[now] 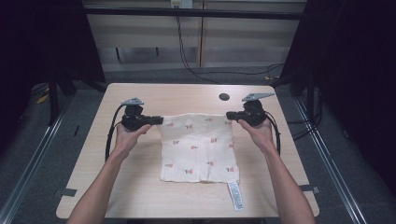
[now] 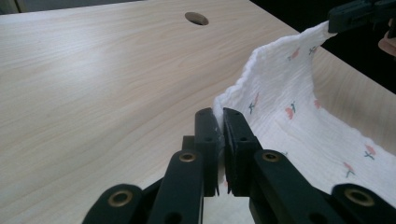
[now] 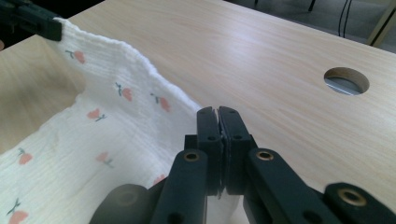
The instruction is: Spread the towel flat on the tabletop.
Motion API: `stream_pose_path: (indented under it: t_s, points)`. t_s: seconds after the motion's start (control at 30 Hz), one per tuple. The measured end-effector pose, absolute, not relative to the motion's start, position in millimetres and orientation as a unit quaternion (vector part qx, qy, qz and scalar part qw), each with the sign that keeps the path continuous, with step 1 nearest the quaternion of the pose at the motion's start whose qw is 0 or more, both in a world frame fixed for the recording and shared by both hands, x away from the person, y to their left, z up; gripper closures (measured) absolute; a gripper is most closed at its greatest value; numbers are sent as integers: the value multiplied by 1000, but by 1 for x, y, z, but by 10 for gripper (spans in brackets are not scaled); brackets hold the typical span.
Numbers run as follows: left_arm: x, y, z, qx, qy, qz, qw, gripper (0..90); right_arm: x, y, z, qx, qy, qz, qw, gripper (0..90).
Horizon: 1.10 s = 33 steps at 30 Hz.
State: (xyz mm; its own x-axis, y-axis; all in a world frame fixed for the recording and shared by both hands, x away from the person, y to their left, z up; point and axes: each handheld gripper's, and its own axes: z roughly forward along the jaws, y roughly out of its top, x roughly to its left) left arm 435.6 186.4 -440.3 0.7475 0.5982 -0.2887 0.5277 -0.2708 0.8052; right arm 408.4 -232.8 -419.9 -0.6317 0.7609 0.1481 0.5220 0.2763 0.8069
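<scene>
High view: we hold the white printed cloth [image 1: 198, 147] by its two far corners, just on the near side of the table's round hole [image 1: 224, 97]. Our left gripper [image 1: 159, 120] pinches the corner left of that hole, our right gripper [image 1: 229, 115] the one just below it. The far edge is lifted while the rest lies on the table [image 1: 140, 196].

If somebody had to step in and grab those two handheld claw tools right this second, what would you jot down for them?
Left gripper: shut on the far left corner of the white crinkled cloth with small red flower prints.
Right gripper: shut on the cloth's far right corner.
Where things are: the far edge of the cloth is lifted and sags between the two grippers; the near part lies flat on the light wooden table, its white care label pointing toward the person.
Done: both far corners gripped and raised.
Left: probably a fold, carrying the far edge over to the near edge, then letting go.
</scene>
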Motion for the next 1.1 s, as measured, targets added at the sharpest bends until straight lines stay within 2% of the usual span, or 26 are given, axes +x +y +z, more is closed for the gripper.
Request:
stream_pose_path:
  t_s: [0.23,0.5,0.6,0.7,0.87,1.1]
  points:
    - [435,197,-435,787,365,48,495,754,413,-239,-422,429,773,445,144,808]
    - [429,203,-434,789,364,54,492,741,400,-243,-420,424,775,445,148,778]
    - [417,202,-435,797,353,52,487,745,387,-244,-419,417,775,455,137,735]
    - [409,202,-437,805,343,47,482,747,378,-243,-422,412,781,451,133,728]
    - [384,195,-441,822,314,31,475,729,352,-240,-430,392,803,432,120,674]
    - [357,183,-455,840,288,16,458,686,325,-236,-441,384,817,416,111,645]
